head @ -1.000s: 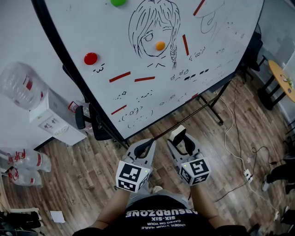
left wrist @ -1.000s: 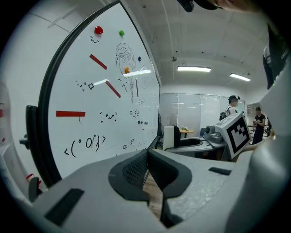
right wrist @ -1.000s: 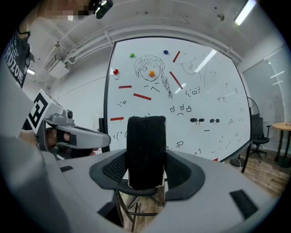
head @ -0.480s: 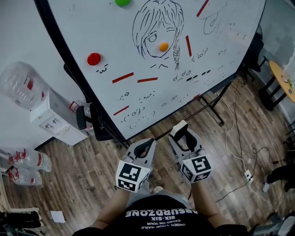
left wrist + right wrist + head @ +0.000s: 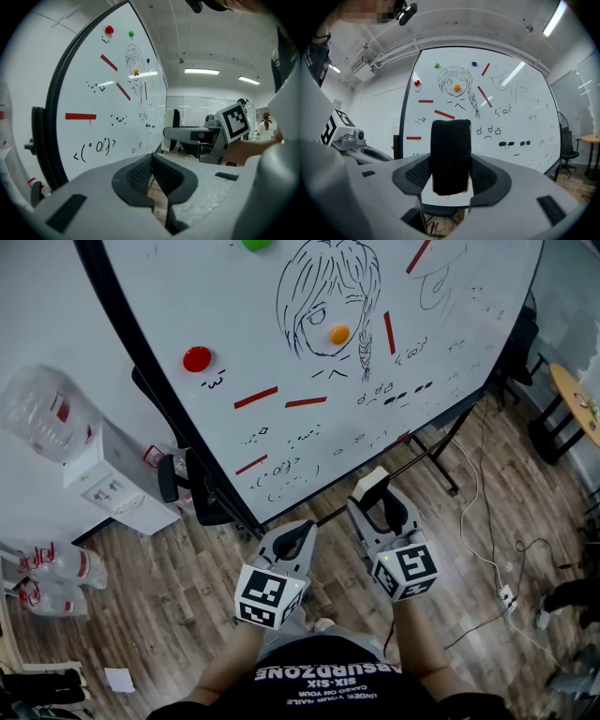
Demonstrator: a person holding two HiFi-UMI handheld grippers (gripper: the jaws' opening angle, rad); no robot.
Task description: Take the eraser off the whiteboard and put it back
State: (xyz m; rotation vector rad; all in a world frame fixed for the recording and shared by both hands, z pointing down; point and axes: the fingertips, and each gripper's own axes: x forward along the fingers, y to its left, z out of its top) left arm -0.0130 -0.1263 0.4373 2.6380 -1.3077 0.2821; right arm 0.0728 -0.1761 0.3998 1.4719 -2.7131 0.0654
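Note:
The eraser (image 5: 450, 154), a white block with black felt facing the board, stands upright between the jaws of my right gripper (image 5: 449, 180), which is shut on it. In the head view the eraser (image 5: 368, 486) sticks out of the right gripper (image 5: 375, 498) just short of the lower edge of the whiteboard (image 5: 309, 362). The whiteboard (image 5: 511, 108) carries a drawn girl's head, red strips and small doodles. My left gripper (image 5: 298, 532) hangs lower and to the left, shut with nothing in it; its pads (image 5: 140, 173) meet at the tips.
Red (image 5: 197, 358), orange (image 5: 339, 334) and green (image 5: 255, 244) magnets sit on the board. A water dispenser (image 5: 103, 479) and spare bottles (image 5: 56, 568) stand at left, and a black chair (image 5: 187, 488) under the board. Cables and a power strip (image 5: 502, 594) lie at right.
My right gripper has risen with the eraser and moved a little closer to the board's lower edge. The left gripper has stayed where it was.

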